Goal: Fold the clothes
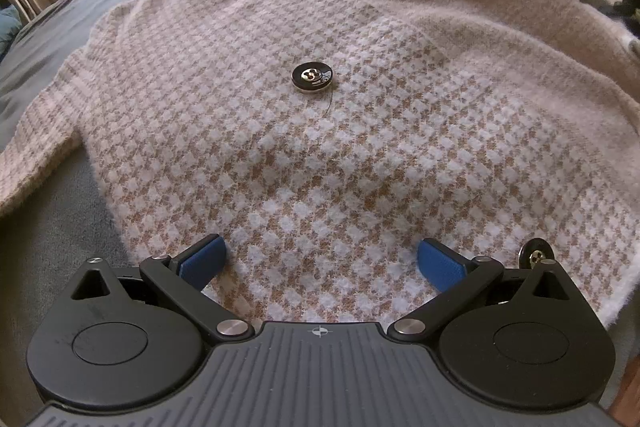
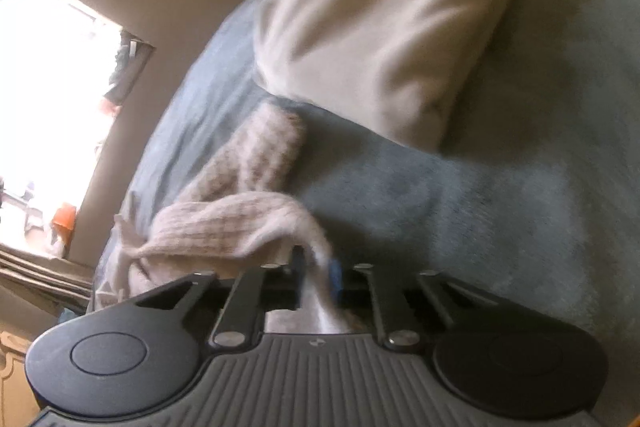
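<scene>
Fuzzy beige-and-white houndstooth knit cardigan [image 1: 320,131] lies spread over the grey-blue bed cover [image 1: 44,39], front panel up, with a round black two-hole button [image 1: 313,76] near the panel's middle and a second black button [image 1: 536,254] by the near right edge.

Left hand-held gripper [image 1: 320,261]: blue pads wide apart, nothing between them, hovering low over the near hem of the panel. The garment runs straight ahead and away from it; a houndstooth sleeve [image 1: 36,163] trails off to the left.

Right hand-held gripper [image 2: 316,273]: jaws drawn together on a ribbed knit end of the garment [image 2: 224,223], cloth pinched between the blue pads and lifted clear of the bed. View is motion-blurred, so we cannot tell whether this is cuff or hem. A cream pillow [image 2: 384,31] lies beyond.

Judgement: the right side carries cloth, so the fold turns on where that end travels relative to the flat panel under the left. The left is nearer the panel and placed to pin it or take the hem. Fold stage not settled by these views.
</scene>
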Demonstrator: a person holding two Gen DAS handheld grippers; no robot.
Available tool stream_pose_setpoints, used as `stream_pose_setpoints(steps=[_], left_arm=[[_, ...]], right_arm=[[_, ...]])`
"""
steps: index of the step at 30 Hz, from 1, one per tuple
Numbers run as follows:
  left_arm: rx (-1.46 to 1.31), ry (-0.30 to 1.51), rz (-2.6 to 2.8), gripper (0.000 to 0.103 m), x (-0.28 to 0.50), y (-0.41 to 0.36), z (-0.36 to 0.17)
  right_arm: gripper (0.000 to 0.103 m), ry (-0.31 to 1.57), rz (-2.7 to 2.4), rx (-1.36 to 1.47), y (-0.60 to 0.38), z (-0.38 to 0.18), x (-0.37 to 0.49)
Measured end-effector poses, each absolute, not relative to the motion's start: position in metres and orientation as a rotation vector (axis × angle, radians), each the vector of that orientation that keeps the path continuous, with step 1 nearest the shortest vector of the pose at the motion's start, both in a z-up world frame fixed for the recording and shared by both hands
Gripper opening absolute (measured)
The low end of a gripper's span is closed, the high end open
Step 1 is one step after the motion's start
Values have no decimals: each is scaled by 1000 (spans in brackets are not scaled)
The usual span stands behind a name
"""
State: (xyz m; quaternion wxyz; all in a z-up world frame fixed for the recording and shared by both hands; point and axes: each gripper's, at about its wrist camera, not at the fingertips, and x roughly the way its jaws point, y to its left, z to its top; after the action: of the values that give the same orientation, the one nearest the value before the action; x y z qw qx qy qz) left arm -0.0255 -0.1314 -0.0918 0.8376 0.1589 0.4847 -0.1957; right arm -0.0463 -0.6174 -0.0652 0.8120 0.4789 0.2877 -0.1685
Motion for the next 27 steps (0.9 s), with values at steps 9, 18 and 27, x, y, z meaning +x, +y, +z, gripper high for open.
stream_pose_setpoints(steps=[9,18,27], left_arm=[[335,1024,-413,103,-26,-131,-91],[331,1026,-414,103,-26,-131,-91],[334,1022,-412,103,-26,-130,-92]], right_arm=[[4,554,-78,855,-564,-1,-35],[4,662,339,512,-443,64,-24],[4,921,542,54,-326,36,-35]])
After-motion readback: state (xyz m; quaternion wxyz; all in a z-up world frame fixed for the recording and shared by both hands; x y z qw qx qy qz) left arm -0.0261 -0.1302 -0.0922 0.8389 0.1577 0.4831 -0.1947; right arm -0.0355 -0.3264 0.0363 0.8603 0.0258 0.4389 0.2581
